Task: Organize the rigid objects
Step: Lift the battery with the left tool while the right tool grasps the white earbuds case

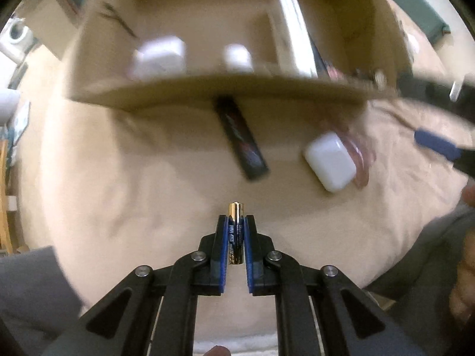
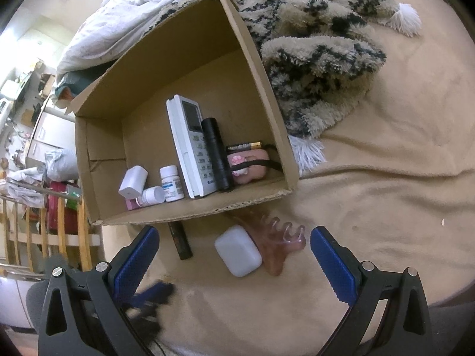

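My left gripper (image 1: 236, 222) is shut on a small blue-and-gold battery (image 1: 236, 212), held over the tan blanket. Ahead of it lie a dark tube (image 1: 242, 139) and a white case (image 1: 329, 161) on a pink hair claw (image 1: 360, 160), all in front of the cardboard box (image 1: 225, 87). In the right wrist view, my right gripper (image 2: 234, 246) stands open around the white case (image 2: 238, 250) and the pink hair claw (image 2: 282, 243), not touching them. The dark tube (image 2: 179, 241) lies by the box (image 2: 207, 207). The left gripper (image 2: 151, 296) shows as a blur at lower left.
The box holds a white remote (image 2: 191, 145), a black cylinder (image 2: 216, 154), a battery (image 2: 245, 146), two white bottles (image 2: 170, 184), a white block (image 2: 133, 182) and a pink item (image 2: 251, 164). A shaggy patterned throw (image 2: 320, 59) lies right of the box. Wooden railing (image 2: 29, 237) stands left.
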`<state>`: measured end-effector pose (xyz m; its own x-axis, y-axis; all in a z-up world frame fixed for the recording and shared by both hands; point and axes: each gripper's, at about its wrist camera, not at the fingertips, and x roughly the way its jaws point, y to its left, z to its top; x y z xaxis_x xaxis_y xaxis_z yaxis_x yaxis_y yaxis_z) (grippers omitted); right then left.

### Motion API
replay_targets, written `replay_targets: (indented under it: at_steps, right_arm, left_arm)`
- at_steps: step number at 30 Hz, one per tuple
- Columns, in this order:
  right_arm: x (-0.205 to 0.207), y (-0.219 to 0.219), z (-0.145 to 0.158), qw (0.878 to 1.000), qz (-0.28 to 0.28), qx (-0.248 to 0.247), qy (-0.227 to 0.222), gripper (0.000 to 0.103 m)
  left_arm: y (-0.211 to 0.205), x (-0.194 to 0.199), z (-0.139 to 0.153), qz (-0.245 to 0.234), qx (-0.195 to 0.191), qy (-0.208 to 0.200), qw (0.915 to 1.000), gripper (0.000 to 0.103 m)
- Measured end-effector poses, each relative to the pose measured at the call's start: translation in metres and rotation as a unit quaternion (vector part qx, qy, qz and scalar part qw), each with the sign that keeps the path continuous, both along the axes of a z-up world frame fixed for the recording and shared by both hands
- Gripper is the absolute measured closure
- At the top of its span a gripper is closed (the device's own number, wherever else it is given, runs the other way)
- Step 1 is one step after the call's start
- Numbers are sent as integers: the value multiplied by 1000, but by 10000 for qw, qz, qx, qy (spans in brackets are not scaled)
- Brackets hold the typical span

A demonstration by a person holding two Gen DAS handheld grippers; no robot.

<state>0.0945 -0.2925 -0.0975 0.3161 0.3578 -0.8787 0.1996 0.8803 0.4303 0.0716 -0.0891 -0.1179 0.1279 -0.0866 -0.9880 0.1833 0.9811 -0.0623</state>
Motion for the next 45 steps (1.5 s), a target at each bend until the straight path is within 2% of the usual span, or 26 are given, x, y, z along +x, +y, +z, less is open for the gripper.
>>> replay_targets:
  at_steps: [6,8,11,15,20,22,26,28,29,32,36,41,43,45]
  right_arm:
    - [1,7,-5,9997,158,-132,87,0]
    - [1,11,-8,9994,236,-210,130,0]
    - [1,16,-12,9987,353,-298,200,0]
    - [1,9,-28,9982,239,236,488,0]
    - [3,2,-34,9961,178,634,594,1]
    - [7,5,-33,9967,274,521,551,20]
    - [16,20,-35,9962,617,262,560,28]
    - [21,33,-41,9937,900,117,663,44]
    - [23,38,-44,9923,1018,88,697,47]
    - [24,59,-47,9867,1434,-344,686,48]
    - [19,86,-51,9724,1973,-1099,581,48]
    - [9,108,-69,9577,2421,-1318,830,48]
    - [10,117,-72,9526,2487,-1585,743,48]
    - [12,120,-72,9542,2415,-1653,626,49]
  left_arm:
    - [39,15,61,157,3,-850,9963,94]
    - [49,13,81,235,-1,-1181,9927,94]
    - [65,30,108,290,12,-1628,9862,94]
    - [82,39,120,368,-67,-1963,9798,94]
    - [94,42,112,523,-228,-1810,9818,94]
    - [95,43,105,589,-333,-1660,9838,94]
    - [94,41,103,641,-383,-1678,9830,94]
    - [97,39,103,685,-482,-1630,9831,94]
    - [98,39,103,702,-504,-1609,9832,94]
    - [97,39,101,696,-509,-1535,9844,94]
    - [97,39,101,698,-477,-1522,9847,94]
    - [100,38,101,765,-546,-1482,9845,94]
    - [98,37,101,737,-522,-1487,9847,94]
    - [96,37,99,707,-483,-1480,9853,94]
